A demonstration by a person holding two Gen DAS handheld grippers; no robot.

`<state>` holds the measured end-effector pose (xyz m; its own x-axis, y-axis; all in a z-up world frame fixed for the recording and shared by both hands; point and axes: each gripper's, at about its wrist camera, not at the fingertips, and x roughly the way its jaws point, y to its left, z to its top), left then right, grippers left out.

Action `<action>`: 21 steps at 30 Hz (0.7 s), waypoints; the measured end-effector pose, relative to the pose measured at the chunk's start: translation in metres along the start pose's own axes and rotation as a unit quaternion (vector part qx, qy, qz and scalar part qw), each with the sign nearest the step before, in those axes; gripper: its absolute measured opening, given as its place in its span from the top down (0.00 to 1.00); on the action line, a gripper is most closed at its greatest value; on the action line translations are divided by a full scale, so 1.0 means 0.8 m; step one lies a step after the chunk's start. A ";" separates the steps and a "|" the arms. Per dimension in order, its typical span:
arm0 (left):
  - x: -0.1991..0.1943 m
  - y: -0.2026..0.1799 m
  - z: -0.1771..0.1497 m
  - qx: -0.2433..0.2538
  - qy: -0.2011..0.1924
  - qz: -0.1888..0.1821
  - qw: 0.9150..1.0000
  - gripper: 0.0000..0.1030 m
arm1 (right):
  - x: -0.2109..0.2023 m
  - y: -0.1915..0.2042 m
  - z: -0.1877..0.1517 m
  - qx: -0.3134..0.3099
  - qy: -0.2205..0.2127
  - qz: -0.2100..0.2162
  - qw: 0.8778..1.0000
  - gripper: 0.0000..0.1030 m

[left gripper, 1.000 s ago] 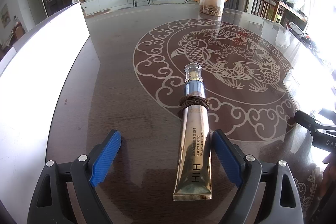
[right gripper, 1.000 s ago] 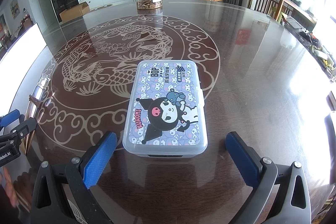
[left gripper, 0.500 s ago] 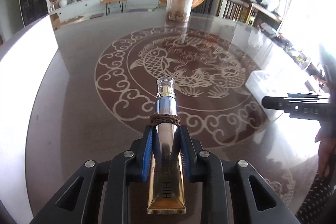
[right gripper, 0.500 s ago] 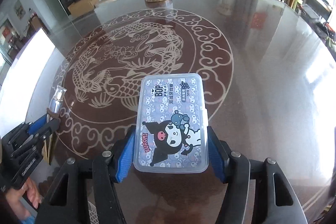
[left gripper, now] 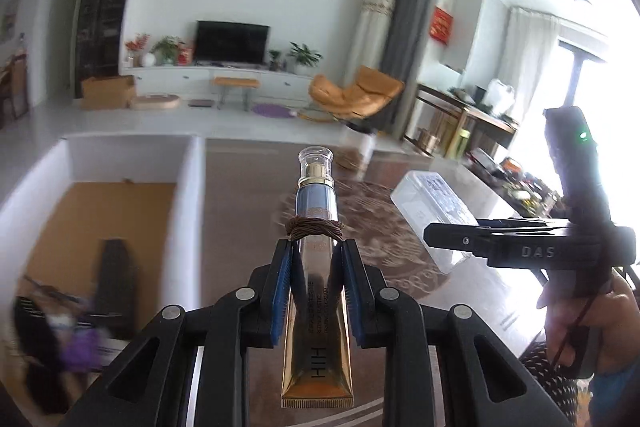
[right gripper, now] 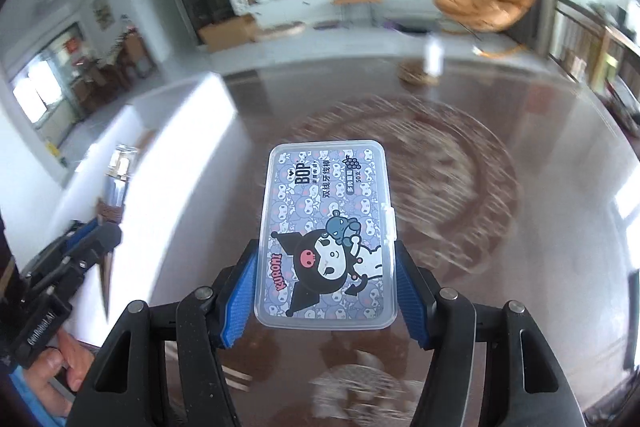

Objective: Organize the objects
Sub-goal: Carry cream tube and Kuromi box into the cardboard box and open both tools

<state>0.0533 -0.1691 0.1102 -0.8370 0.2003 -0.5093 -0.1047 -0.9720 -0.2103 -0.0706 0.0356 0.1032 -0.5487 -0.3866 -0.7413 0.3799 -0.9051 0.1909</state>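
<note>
Lifted off the table (right gripper: 560, 187), left tool (left gripper: 316, 267) clamps gold tube (left gripper: 318, 327), right tool (right gripper: 326, 287) cartoon-printed box (right gripper: 326, 227).

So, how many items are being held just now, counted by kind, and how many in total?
Cream tube, in the left hand-held gripper: 1
Plastic box, in the right hand-held gripper: 1
Total held: 2

close wrist views, shared table (left gripper: 240, 195)
</note>
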 end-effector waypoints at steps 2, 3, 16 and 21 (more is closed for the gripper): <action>-0.024 0.041 0.006 -0.019 -0.002 0.029 0.999 0.76 | 0.002 0.062 0.019 -0.029 -0.009 0.045 0.999 0.39; -0.035 0.066 0.007 -0.034 -0.001 0.047 0.998 0.76 | 0.005 0.092 0.025 -0.042 -0.011 0.066 0.997 0.39; 0.031 0.245 -0.038 -0.101 0.143 0.193 0.965 0.72 | 0.167 0.322 0.010 -0.168 0.140 0.145 0.965 0.38; 0.014 0.240 -0.035 -0.108 0.124 0.211 0.964 0.09 | 0.179 0.321 0.001 -0.179 0.166 0.144 0.959 0.25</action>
<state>0.0386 -0.3500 0.0410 -0.6242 -0.1574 -0.7653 0.3526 -0.9308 -0.0962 -0.0526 -0.2524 0.0464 -0.1374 -0.4794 -0.8668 0.7443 -0.6274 0.2290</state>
